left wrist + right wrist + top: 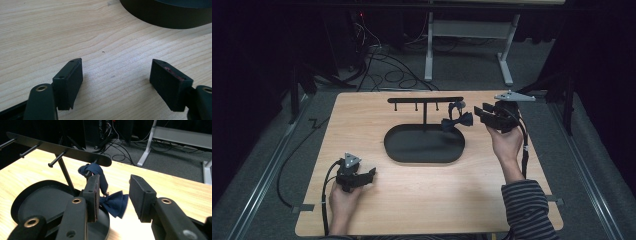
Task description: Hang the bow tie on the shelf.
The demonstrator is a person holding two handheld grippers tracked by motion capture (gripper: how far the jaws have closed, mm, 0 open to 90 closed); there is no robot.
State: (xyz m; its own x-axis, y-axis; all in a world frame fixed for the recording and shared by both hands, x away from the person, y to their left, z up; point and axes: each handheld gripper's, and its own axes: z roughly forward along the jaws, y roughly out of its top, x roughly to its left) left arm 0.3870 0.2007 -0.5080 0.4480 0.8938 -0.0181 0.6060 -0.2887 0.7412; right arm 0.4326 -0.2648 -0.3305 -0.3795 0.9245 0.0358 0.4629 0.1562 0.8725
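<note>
1. The right gripper (113, 195) has its jaws apart, nothing pressed between them.
2. A navy bow tie (113, 203) hangs by its strap from the rack's (62, 148) end peg, at 11 o'clock.
3. The black oval tray (32, 205) sits at 9 o'clock on the wooden table (175, 192).

My right forearm wears a dark sleeve with thin grey stripes (526, 205). Each black hand-held gripper, left (371, 173) and right (479, 113), carries a grey three-cornered plate, a trailing black cable, blocky black pads (69, 81) and brass-ringed screw holes.
</note>
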